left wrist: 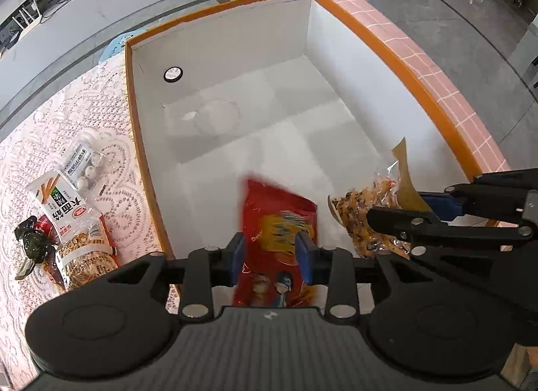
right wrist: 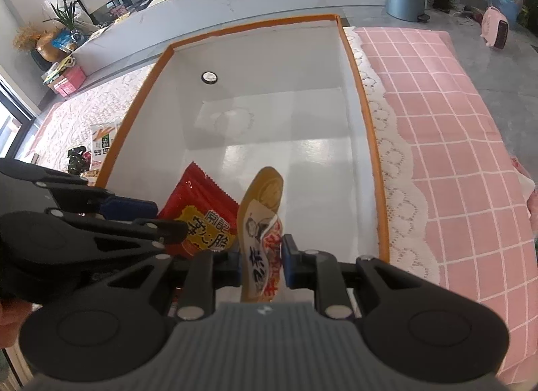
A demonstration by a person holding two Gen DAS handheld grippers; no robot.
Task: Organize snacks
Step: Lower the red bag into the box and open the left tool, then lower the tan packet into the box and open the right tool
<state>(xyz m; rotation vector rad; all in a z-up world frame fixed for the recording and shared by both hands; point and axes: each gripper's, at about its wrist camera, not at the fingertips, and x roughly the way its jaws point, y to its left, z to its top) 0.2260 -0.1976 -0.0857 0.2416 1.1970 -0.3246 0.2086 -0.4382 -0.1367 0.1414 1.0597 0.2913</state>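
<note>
Three loose snacks (left wrist: 72,219) show only in left view; left hand-held gripper (left wrist: 270,258) spread around red packet (left wrist: 279,223); right hand-held gripper (right wrist: 262,263) pinches yellow packet (right wrist: 260,223).

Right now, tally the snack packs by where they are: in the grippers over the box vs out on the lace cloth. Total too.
In the grippers over the box: 2, the red packet in the left gripper and the tan packet in the right gripper.
On the lace cloth: 3, the clear candy pack, the breadstick pack, the dark wrapped snack.
Total: 5

I see an orange-rimmed box (left wrist: 396,54) with white walls, a red and yellow snack bag (left wrist: 275,233), pink checked cloth (right wrist: 454,128), and white lace (left wrist: 50,128).
</note>
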